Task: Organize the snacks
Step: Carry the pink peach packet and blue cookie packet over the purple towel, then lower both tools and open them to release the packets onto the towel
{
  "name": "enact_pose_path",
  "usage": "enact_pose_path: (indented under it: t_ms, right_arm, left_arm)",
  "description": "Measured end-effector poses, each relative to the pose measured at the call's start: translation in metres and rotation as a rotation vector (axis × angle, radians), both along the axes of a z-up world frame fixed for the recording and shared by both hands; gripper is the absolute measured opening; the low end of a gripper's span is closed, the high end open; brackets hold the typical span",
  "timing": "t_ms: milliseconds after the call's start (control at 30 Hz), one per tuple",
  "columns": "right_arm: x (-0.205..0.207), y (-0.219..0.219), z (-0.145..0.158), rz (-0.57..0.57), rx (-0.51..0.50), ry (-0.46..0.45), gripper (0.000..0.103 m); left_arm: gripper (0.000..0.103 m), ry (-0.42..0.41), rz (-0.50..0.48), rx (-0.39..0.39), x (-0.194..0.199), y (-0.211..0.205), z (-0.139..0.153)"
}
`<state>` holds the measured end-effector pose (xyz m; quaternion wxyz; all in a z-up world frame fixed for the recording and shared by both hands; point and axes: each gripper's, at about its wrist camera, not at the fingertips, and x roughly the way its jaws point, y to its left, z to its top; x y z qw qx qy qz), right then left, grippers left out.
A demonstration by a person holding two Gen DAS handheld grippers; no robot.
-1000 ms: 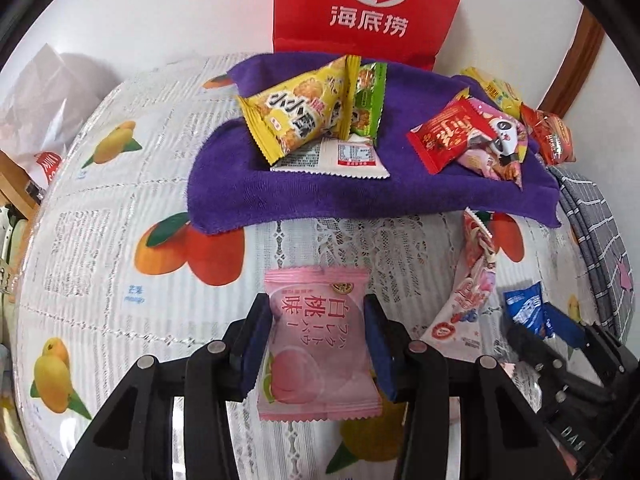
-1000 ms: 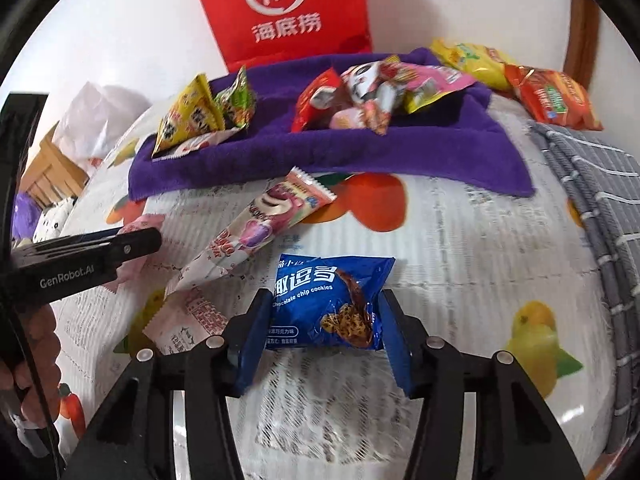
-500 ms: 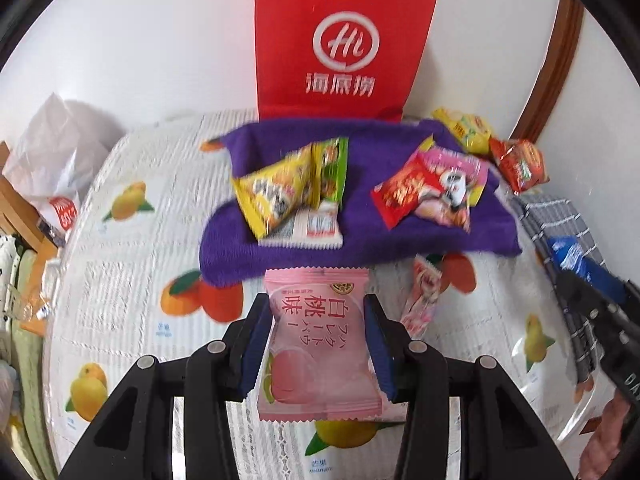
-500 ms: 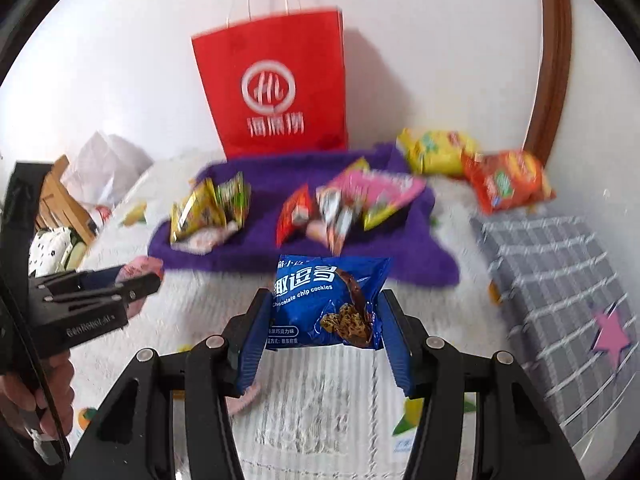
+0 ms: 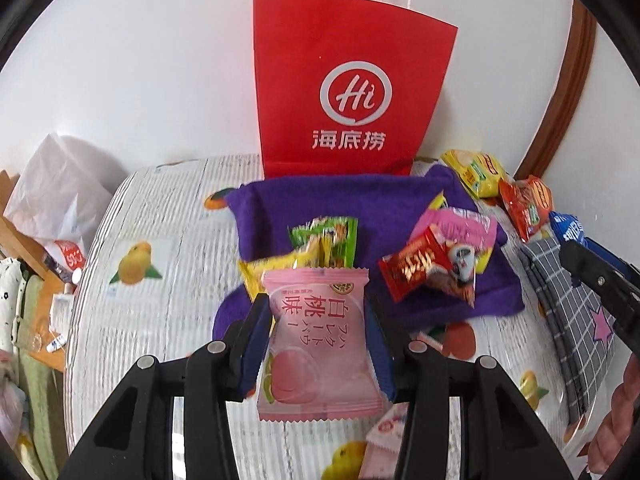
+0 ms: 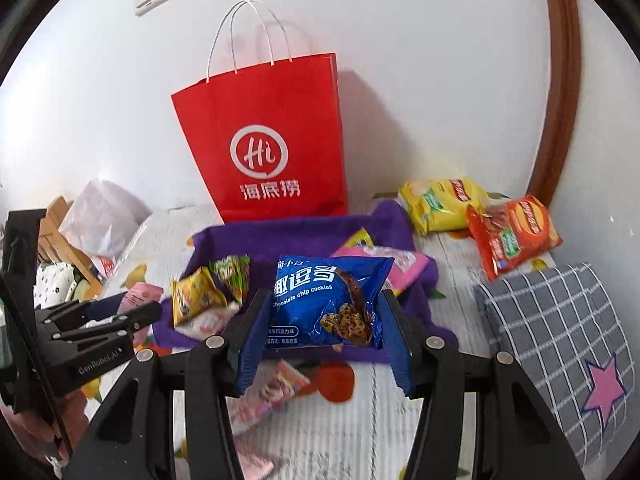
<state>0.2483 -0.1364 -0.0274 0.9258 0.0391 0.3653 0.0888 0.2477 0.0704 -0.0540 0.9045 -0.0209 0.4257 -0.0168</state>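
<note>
left hand-held gripper (image 5: 318, 344) clamped on pink peach pack (image 5: 318, 344) | right hand-held gripper (image 6: 324, 336) clamped on blue cookie pack (image 6: 326, 304) | purple towel (image 5: 340, 204) dead ahead, left one nearer

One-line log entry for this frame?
left claw: shut on pink pack | right claw: shut on blue pack | both above purple towel

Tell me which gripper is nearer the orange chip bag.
Right. The right gripper, holding the blue cookie pack, is left of the orange chip bag; the left gripper is farther left.
</note>
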Motion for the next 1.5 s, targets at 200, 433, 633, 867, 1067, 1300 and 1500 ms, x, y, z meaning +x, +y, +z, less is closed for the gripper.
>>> enact_pose_path:
  t_ms: [200,433,633,867,1067,1300,1500]
  right_arm:
    - [0.033,0.008,-0.002,0.014,0.009,-0.013,0.053]
    - [0.069,0.016,0.001,0.051,0.015,-0.031,0.053]
    - [0.095,0.022,-0.006,0.064,0.005,-0.023,0.053]
    - [0.111,0.021,-0.024,0.073,-0.001,0.019,0.053]
    - [0.116,0.015,-0.032,0.073,-0.011,0.036,0.053]
    - [0.121,0.011,-0.039,0.061,-0.008,0.053,0.053]
    - [0.119,0.009,-0.037,0.068,-0.015,0.044,0.054]
  left_arm:
    - [0.044,0.001,-0.012,0.006,0.028,-0.003,-0.003]
    - [0.044,0.001,-0.017,0.033,0.058,-0.006,-0.007]
    - [0.044,0.008,-0.02,0.009,0.081,-0.01,-0.015]
    - [0.044,0.015,-0.024,-0.006,0.1,-0.018,-0.026]
    - [0.044,0.01,-0.035,-0.024,0.105,-0.022,-0.034]
    - [0.044,0.009,-0.041,-0.011,0.106,-0.023,-0.038]
    - [0.044,0.009,-0.044,-0.01,0.106,-0.025,-0.041]
